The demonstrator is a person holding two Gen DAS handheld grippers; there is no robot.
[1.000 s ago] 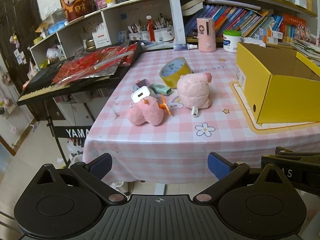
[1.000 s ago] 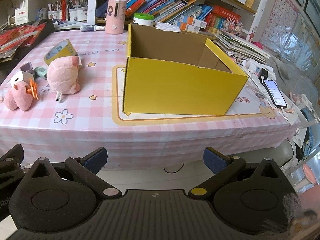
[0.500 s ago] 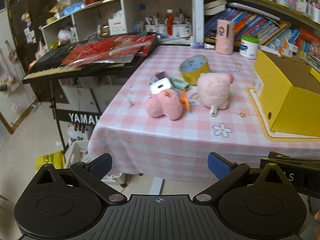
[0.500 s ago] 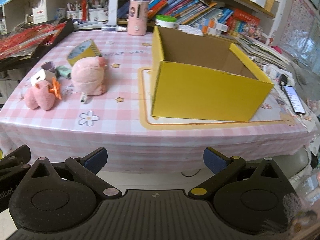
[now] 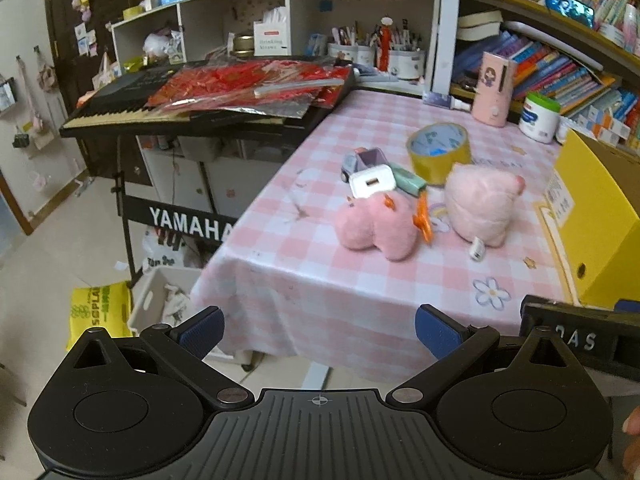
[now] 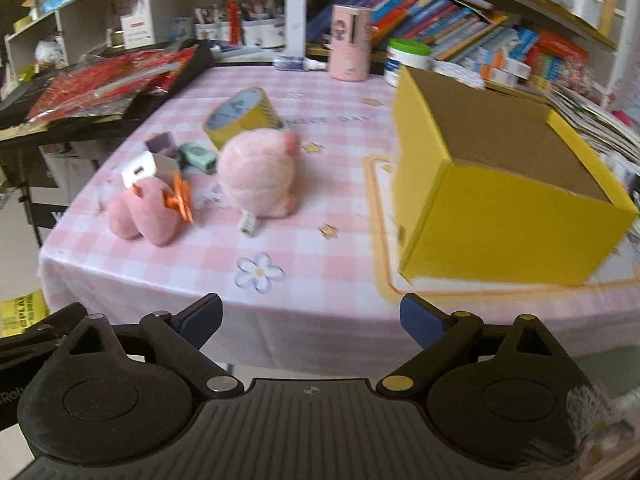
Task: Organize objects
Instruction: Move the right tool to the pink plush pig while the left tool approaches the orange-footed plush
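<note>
both grippers hang short of the near edge of the tabletop [image 6: 320, 264], so this looks like the approach, nothing gathered yet. the left gripper [image 5: 318, 330] is spread wide and empty; the right gripper [image 6: 310, 320] is empty too, its jaws closing slightly. two pink plush toys [image 6: 258, 176] [image 6: 148, 210], a white charger [image 6: 140, 168] and a tape roll [image 6: 240, 114] lie left of the empty yellow box [image 6: 500, 216]. next, probably reach in over a plush toy.
</note>
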